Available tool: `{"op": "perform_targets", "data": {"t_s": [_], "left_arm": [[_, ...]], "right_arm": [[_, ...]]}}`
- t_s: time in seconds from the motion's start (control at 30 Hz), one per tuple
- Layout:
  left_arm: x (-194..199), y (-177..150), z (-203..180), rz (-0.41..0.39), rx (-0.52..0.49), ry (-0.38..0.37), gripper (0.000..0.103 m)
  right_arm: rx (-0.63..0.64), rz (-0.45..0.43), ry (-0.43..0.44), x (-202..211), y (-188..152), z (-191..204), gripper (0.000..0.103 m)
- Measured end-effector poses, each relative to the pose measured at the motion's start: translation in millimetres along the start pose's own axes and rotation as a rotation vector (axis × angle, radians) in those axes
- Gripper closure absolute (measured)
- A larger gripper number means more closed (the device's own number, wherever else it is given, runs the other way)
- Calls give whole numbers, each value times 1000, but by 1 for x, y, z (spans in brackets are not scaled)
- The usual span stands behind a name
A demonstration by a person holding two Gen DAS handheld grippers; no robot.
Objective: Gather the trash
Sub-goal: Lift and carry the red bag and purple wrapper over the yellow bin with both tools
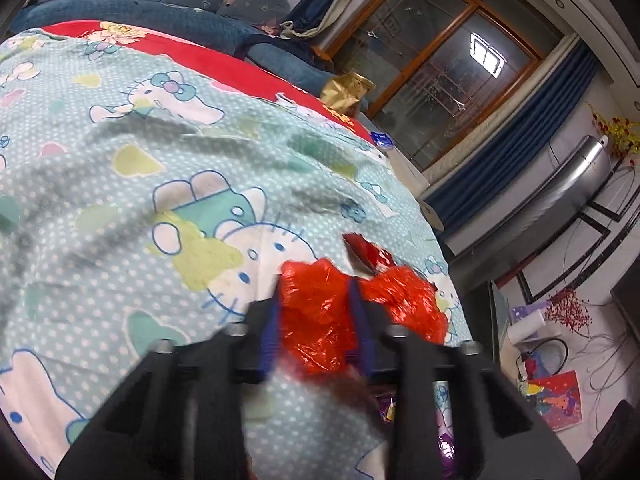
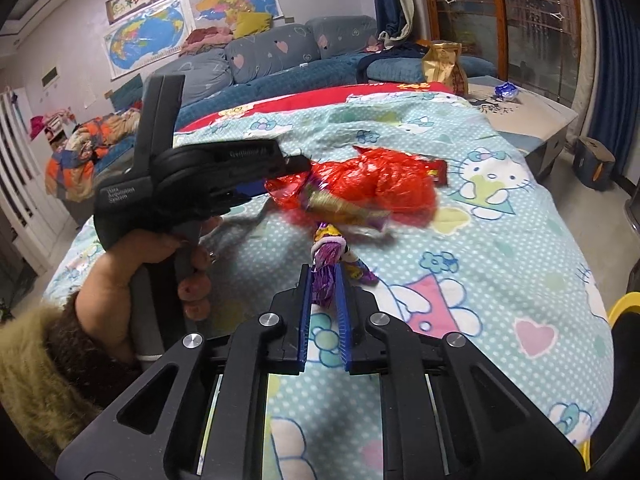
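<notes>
A crumpled red plastic bag [image 1: 320, 312] lies on the Hello Kitty sheet [image 1: 160, 160]. My left gripper [image 1: 316, 288] is shut on the bag's near edge. In the right wrist view the bag [image 2: 376, 184] sits mid-sheet, with the left gripper [image 2: 296, 168] at its left edge. My right gripper [image 2: 323, 276] is shut on a purple and yellow snack wrapper [image 2: 326, 268] whose far end reaches the bag's mouth. A red wrapper [image 2: 438, 170] pokes out behind the bag; it also shows in the left wrist view [image 1: 366, 254].
A gold bag [image 2: 442, 66] stands at the sheet's far edge, a blue wrapper [image 2: 505, 90] on the grey table [image 2: 532, 120] beyond. A blue sofa [image 2: 280, 56] runs behind. The floor right of the bed holds papers and wires [image 1: 556, 392].
</notes>
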State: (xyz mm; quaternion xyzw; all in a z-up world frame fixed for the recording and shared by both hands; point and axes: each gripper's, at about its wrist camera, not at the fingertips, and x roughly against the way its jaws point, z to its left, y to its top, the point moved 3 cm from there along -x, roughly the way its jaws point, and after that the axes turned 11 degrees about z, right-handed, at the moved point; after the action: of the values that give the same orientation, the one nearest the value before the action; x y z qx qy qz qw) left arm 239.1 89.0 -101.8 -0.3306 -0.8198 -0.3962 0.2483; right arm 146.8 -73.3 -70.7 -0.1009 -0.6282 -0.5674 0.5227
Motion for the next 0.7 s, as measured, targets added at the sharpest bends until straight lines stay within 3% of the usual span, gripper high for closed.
{"op": "perform_targets", "data": {"t_s": [0.13,0.7], "left_arm": [[11,-7,-14,-18,-43,-16,96],[78,-19,-79,-130,-181,-151,98]], "right_arm": [[-9,-9,3,12,-5,-7,96],[-84,-45,-5,51,-12,-46,102]]}}
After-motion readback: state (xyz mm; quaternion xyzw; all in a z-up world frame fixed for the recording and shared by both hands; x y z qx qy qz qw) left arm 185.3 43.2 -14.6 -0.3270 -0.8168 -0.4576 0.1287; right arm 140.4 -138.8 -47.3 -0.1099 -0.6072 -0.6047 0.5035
